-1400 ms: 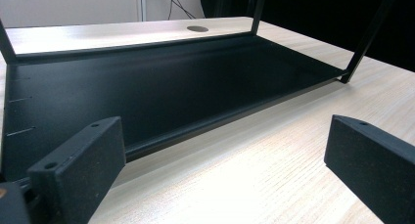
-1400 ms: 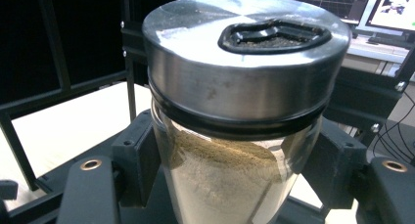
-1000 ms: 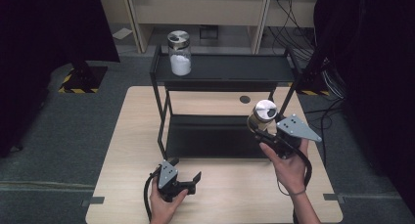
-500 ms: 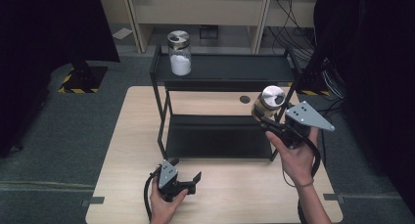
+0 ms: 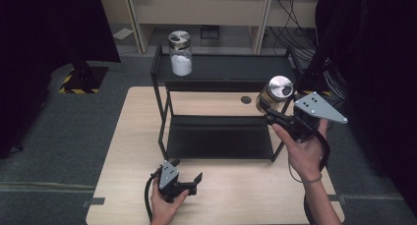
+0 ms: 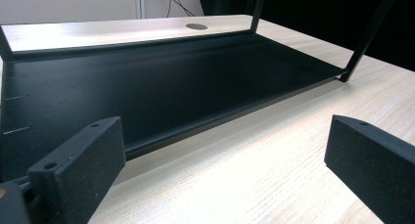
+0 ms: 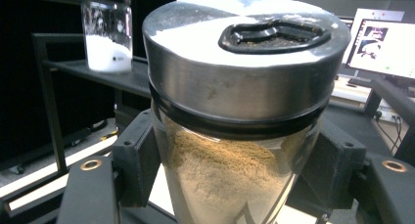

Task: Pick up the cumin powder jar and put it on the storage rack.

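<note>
Right tool (image 5: 268,107) is clamped on the jar of brown powder (image 5: 275,93), pads pressing the glass just under the steel lid, as the right gripper view makes plain (image 7: 235,185). The jar rides in the air at the right end of the black rack (image 5: 162,77), about level with the top shelf and not yet over it. Up on that shelf, at the far left, stands the jar of white powder (image 5: 180,53). So this looks like the carry step: jar lifted off the table (image 5: 128,151), heading for a place up top beside its partner. Next move, I'd say, calls for clearing the raised rim of the shelf, swinging inward over bare shelf, keeping the jar upright, then lowering until the base sits flat before the grip lets go. Left tool (image 5: 189,183) rests on the table near the front edge, jaws apart with nothing between them, facing the lower shelf (image 6: 161,87).
</note>
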A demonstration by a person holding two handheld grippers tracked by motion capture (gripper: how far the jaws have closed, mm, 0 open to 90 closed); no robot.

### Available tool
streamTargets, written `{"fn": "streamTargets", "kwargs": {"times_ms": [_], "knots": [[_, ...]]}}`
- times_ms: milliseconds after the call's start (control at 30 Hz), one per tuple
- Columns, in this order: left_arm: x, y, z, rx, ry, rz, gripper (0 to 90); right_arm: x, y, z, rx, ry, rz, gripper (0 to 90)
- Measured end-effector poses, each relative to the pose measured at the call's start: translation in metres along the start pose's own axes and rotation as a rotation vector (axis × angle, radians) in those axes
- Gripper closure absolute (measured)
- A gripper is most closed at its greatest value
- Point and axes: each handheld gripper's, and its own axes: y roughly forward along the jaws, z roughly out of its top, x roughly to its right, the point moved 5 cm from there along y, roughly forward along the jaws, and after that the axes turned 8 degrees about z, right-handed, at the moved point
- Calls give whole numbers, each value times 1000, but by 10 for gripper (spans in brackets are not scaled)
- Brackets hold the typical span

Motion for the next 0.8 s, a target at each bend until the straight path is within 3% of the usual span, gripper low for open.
{"fn": "streamTargets", "kwargs": {"times_ms": [267,800], "knots": [[0,0,0,-1,-1,-3,9,4,-1,16,28,5,-6,315],[-1,1,1,-8,-5,-6,9,15,11,32,46,41,-21,314]]}}
